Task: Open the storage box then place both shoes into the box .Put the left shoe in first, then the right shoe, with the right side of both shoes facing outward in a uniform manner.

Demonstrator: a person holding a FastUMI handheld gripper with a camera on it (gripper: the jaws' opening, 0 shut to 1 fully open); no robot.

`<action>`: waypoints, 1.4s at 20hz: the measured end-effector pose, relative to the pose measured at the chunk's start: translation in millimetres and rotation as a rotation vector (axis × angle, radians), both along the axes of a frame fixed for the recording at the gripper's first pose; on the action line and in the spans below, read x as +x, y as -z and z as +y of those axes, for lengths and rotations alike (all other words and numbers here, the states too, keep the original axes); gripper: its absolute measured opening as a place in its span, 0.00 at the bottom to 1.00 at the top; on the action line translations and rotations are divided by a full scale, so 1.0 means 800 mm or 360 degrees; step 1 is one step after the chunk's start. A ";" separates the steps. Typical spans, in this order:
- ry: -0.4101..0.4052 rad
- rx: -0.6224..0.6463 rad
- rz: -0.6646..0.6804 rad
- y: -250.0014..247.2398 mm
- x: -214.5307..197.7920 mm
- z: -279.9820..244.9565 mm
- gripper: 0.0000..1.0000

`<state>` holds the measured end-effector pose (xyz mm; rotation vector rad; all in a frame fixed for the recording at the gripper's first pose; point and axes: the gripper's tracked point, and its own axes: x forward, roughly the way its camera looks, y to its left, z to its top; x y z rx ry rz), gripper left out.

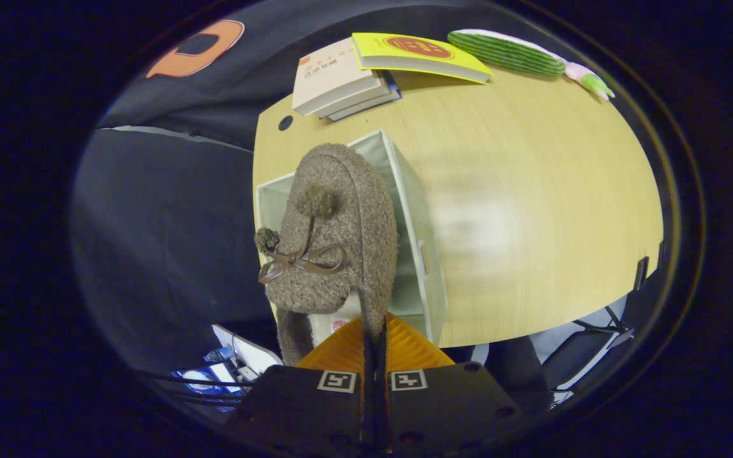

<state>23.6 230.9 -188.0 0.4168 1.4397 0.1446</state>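
The tongs [373,331] are closed, both fingers pinching the edge of a brown fuzzy shoe [335,235]. The shoe hangs just ahead of them, above the open storage box [414,216] on the desk [532,191], near stacked books [341,79].

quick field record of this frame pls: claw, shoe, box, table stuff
claw: shut on the rim of the shoe's collar
shoe: brown fuzzy slipper with bow and pompoms, hanging toe-forward above the box
box: pale fabric storage box, open, near the table's corner
table: light wood
books: small stack beyond the box, a yellow book beside it
plush toy: green striped, beside the yellow book
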 end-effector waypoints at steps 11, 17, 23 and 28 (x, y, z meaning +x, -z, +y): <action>0.0030 -0.0063 -0.0124 0.005 0.007 0.007 0.37; -0.0056 -0.0173 -0.0448 -0.045 0.022 -0.014 0.82; -0.0041 -0.0312 -0.0931 -0.138 0.040 -0.067 0.85; 0.0077 -0.0420 -0.1344 -0.234 0.037 -0.118 0.94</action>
